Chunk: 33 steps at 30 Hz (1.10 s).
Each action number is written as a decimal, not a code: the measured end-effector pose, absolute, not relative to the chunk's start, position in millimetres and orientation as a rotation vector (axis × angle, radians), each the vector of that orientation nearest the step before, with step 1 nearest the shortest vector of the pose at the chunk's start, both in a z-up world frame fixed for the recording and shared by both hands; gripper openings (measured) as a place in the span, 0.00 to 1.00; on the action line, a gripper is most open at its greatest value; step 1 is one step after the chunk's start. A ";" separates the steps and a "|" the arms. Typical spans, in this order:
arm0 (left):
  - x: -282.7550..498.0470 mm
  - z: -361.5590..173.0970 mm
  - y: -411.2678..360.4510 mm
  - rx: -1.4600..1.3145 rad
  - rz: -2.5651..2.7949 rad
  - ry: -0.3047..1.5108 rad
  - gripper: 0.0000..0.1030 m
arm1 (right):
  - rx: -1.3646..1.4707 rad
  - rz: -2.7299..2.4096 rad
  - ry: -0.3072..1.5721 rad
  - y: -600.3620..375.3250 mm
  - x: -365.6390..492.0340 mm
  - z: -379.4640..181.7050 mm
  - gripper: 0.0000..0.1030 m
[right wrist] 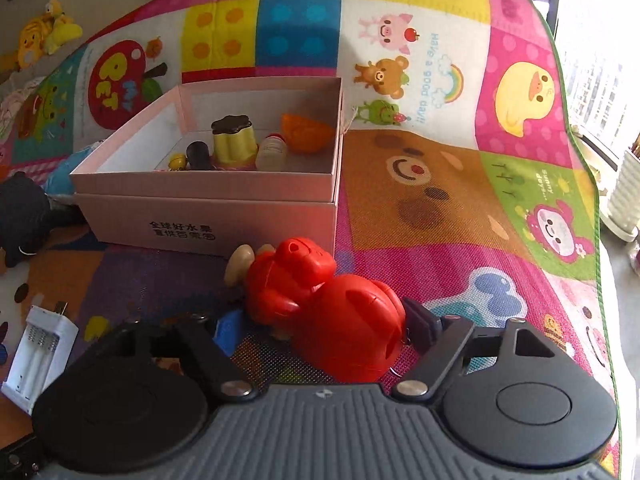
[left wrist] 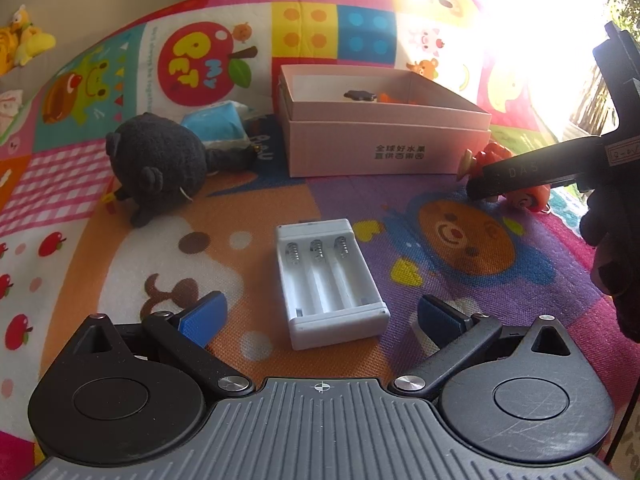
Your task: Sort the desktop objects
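Left claw [left wrist: 320, 312] spread wide, holding nothing, blue pads [left wrist: 208, 314] either side of a white battery case [left wrist: 330, 280]. Case flat on the play mat [left wrist: 240, 208], three empty slots up, springs at the far end, near end between the pads but apart from both. Same case seen at the lower left edge in the right wrist view [right wrist: 40, 354].

Right claw [right wrist: 320, 322] also spread, straddling a red toy [right wrist: 328, 308]. Right pad [right wrist: 420, 324] touching or just beside the toy's rounded body; left pad [right wrist: 226, 330] apart from it. Not clamped. Toy lying on the mat [right wrist: 440, 208], a beige knob [right wrist: 239, 266] at its far end, just beside the near corner of the pink box [right wrist: 208, 216]. From the left wrist view, toy [left wrist: 496, 164] partly hidden behind the black finger of the right claw [left wrist: 492, 184].

Box [left wrist: 384, 148] open-topped, printed characters on the front wall. Inside: yellow block with dark top [right wrist: 233, 142], orange piece [right wrist: 306, 132], small bottle [right wrist: 272, 152], dark cylinder [right wrist: 199, 155], tiny yellow item [right wrist: 177, 162].

Left of the box, dark plush [left wrist: 158, 168] on the mat, blue packet [left wrist: 216, 126] behind it. Yellow plush [left wrist: 24, 38] off the mat at far left.
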<state>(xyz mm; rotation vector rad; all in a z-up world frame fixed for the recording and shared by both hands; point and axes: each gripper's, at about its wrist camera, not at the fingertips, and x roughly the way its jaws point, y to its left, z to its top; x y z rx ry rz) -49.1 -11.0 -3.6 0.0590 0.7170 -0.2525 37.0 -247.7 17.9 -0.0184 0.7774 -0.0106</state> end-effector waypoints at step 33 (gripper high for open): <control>-48.5 -4.9 -15.8 0.086 -0.241 0.724 1.00 | -0.160 0.227 0.714 -257.1 -48.6 19.7 0.50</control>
